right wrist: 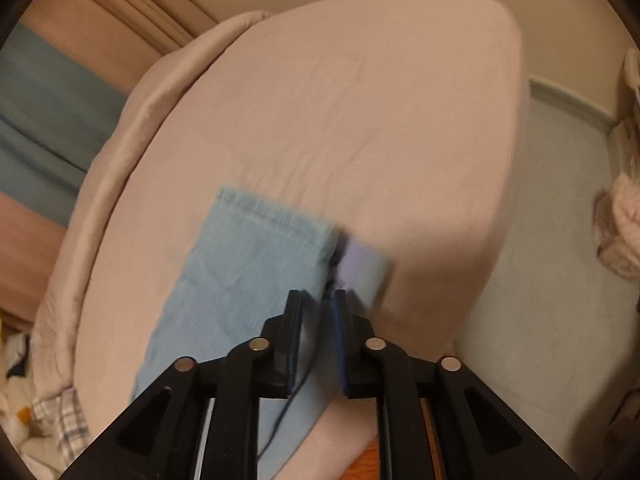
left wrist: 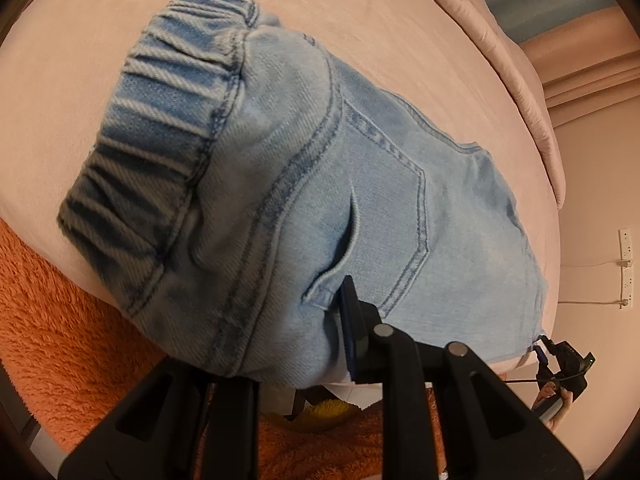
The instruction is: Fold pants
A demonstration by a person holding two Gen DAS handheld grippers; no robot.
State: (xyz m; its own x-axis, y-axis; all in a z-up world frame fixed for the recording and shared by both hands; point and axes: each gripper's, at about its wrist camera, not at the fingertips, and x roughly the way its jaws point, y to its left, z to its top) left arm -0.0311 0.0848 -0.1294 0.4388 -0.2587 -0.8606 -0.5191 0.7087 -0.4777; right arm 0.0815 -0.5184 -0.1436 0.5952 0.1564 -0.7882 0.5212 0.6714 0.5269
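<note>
Nearest the left camera, the left gripper (left wrist: 320, 328) has the pants (left wrist: 320, 184) bunched over its fingers: one finger (left wrist: 350, 312) stands against the denim by the back pocket (left wrist: 392, 216), while the other is buried under cloth, so I cannot tell how wide the jaws are, though they seem to hold the seat fabric at the bed's (left wrist: 80, 60) near edge. The elastic waistband (left wrist: 160, 128) lies farther in, toward the left side of the bed, and the orange blanket (left wrist: 52, 320) hangs below the near edge.

In the right camera, the right gripper (right wrist: 316, 300) shows its jaws a little apart, with the denim's edge running up between them — whether they pinch it is unclear, as the view is blurred. The leg (right wrist: 248, 272) stretches ahead from it, its hem (right wrist: 272, 216) short of the bed's middle and well clear of the far edge. A pink duvet (right wrist: 120, 128) is rolled along the bed's left side.

The step looks like gathering one end to fold over. To do it well, I judge, both grippers should pinch all the layers at matching corners, lift together to keep the cloth taut, and lay the edges square — no dragging, or the sheet will wrinkle the fold.
</note>
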